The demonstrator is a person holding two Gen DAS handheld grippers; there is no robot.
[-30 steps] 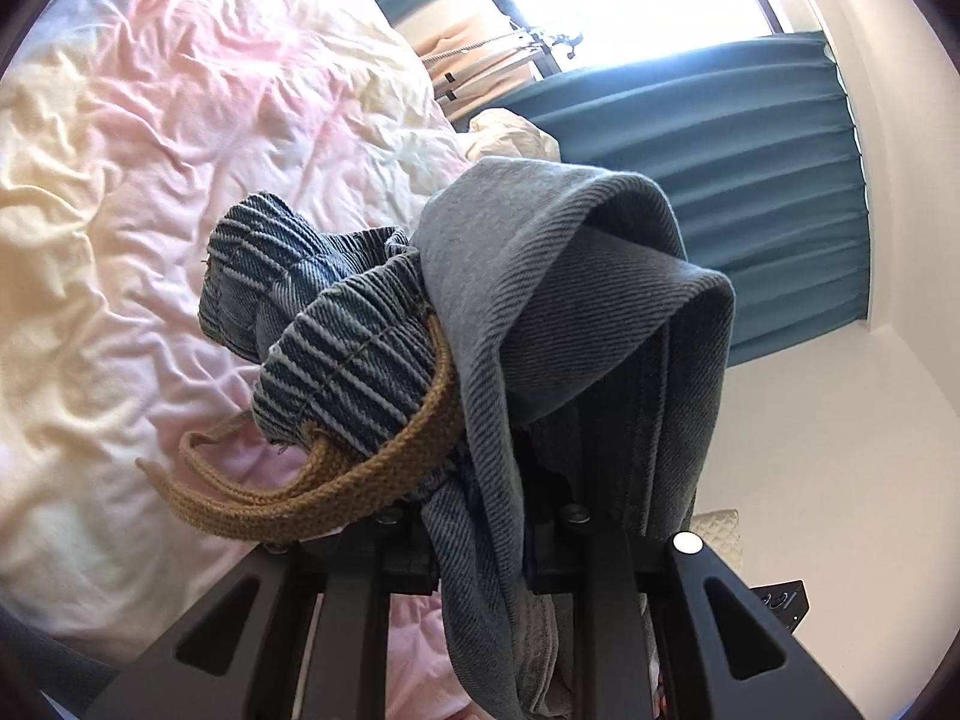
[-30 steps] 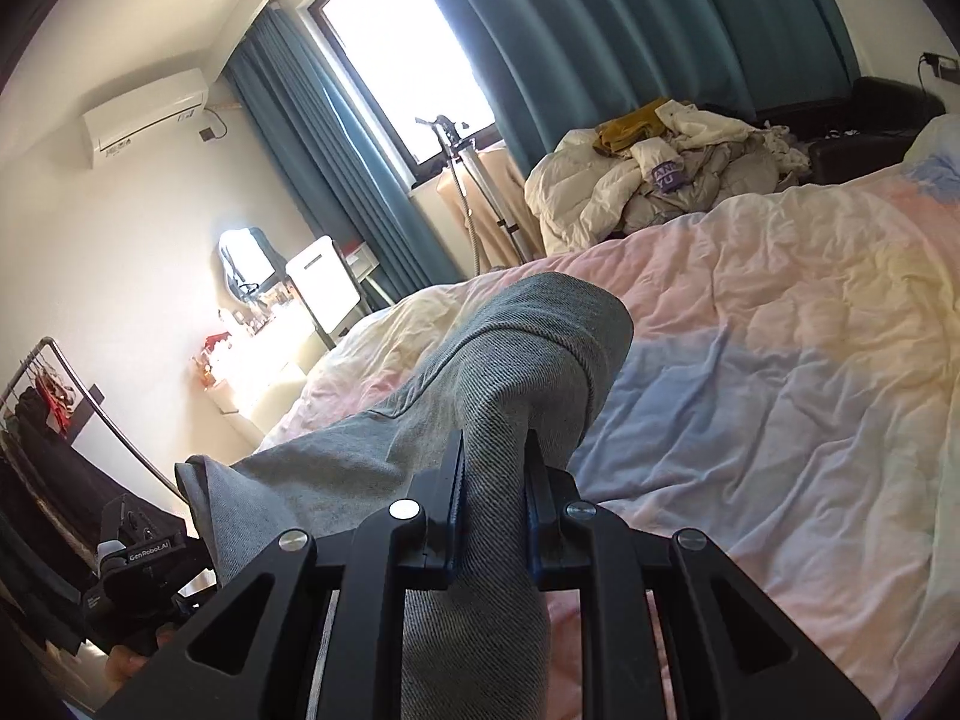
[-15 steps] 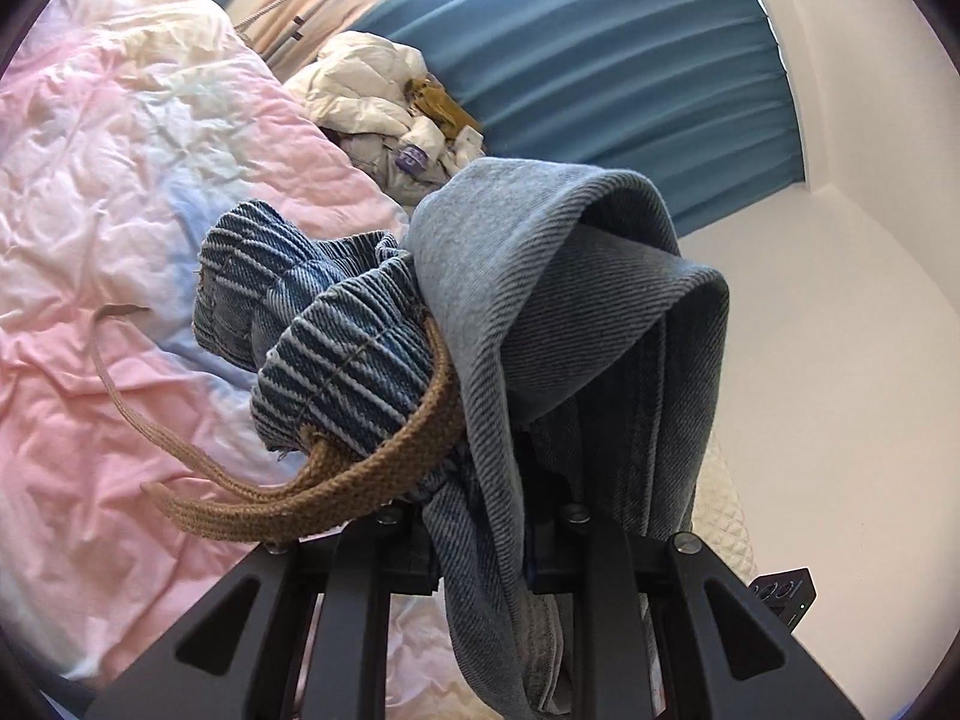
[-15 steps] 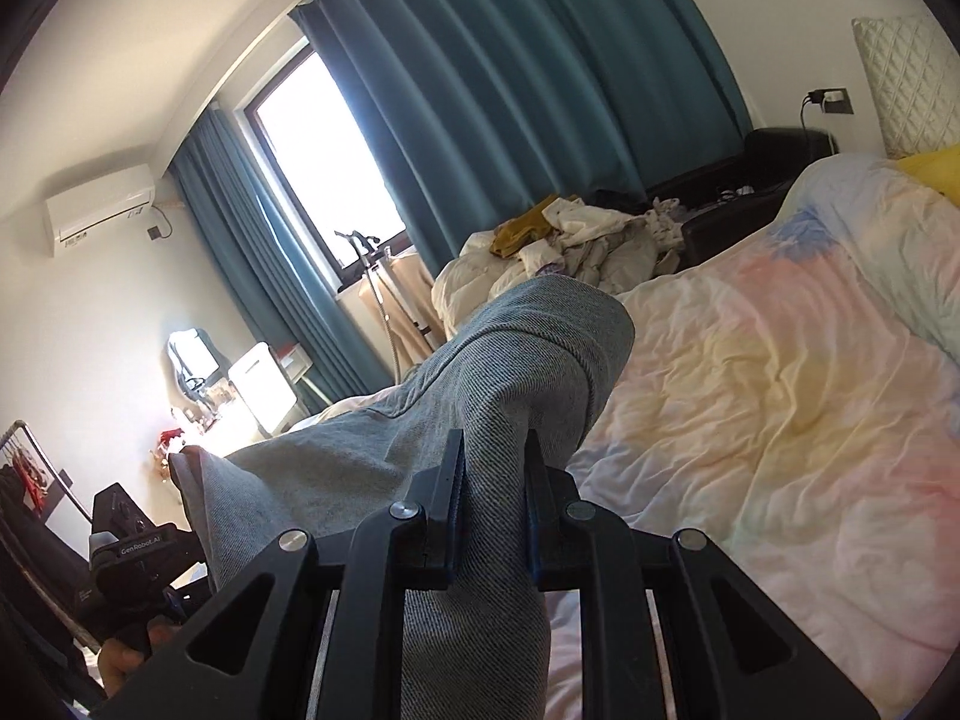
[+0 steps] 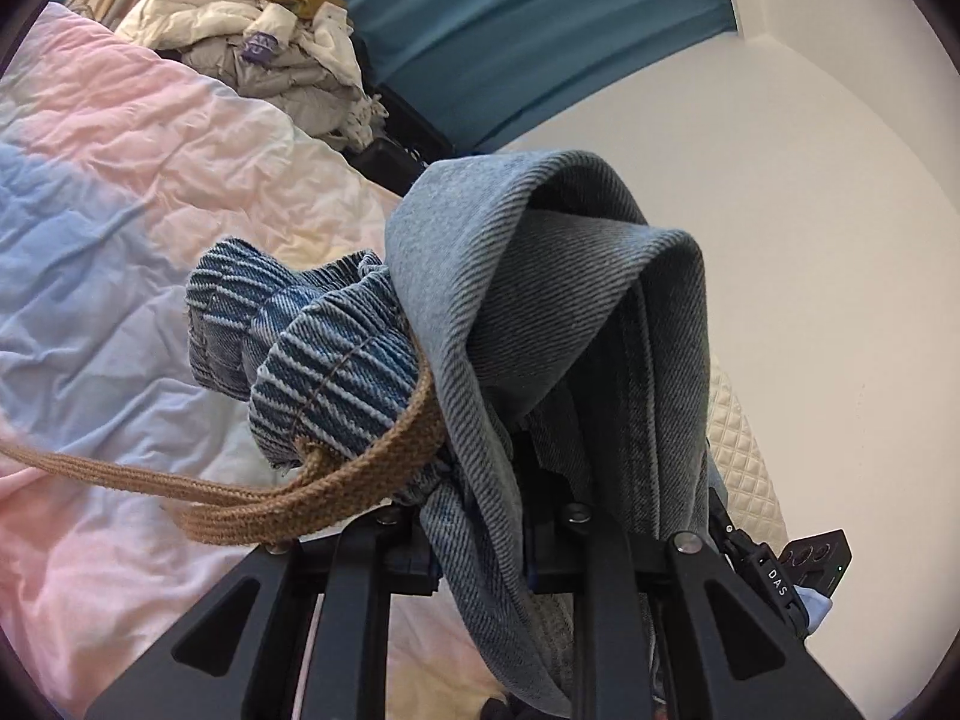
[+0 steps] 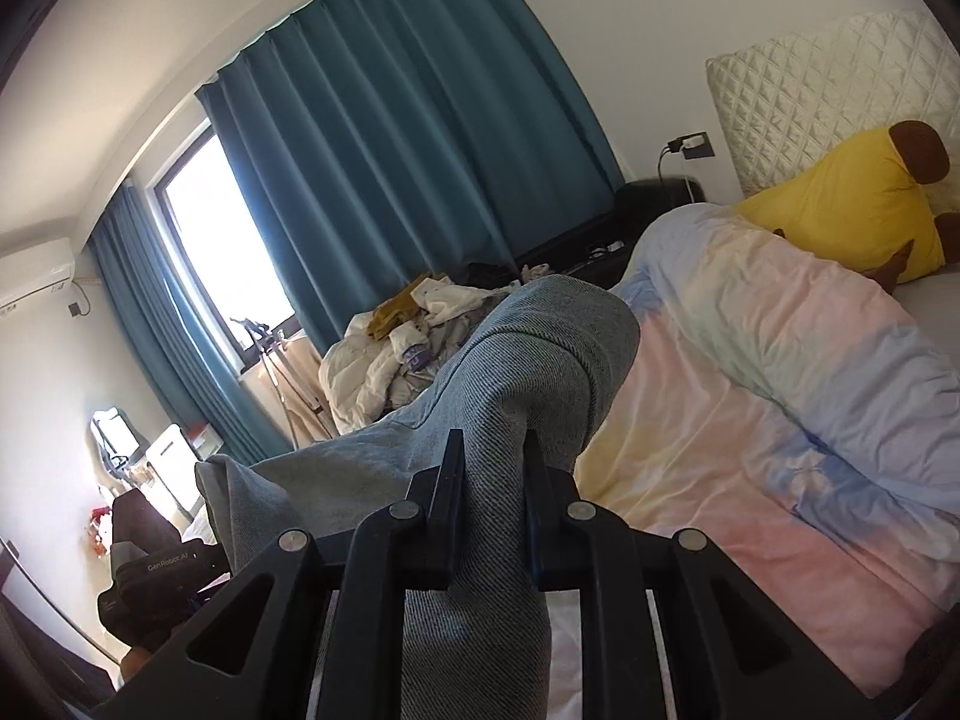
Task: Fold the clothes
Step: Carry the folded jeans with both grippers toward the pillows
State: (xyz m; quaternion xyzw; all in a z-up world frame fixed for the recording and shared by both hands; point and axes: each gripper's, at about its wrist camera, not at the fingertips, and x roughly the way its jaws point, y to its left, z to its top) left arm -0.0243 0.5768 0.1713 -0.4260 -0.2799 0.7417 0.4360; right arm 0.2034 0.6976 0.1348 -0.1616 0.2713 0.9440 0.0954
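While clamped in both tools [image 5: 480, 540] [image 6: 489, 516] — jeans [image 5: 540, 324], above bed [image 6: 750, 420].

Bunched blue denim jeans [image 5: 540, 324] with tan drawstring [image 5: 312, 495].

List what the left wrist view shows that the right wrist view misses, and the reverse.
Left only: the jeans' gathered waistband and tan drawstring, the left gripper shut on the denim. Right only: window, yellow plush, the right gripper shut on a fold of the denim. Both: jeans, pastel duvet, clothes pile, teal curtain.
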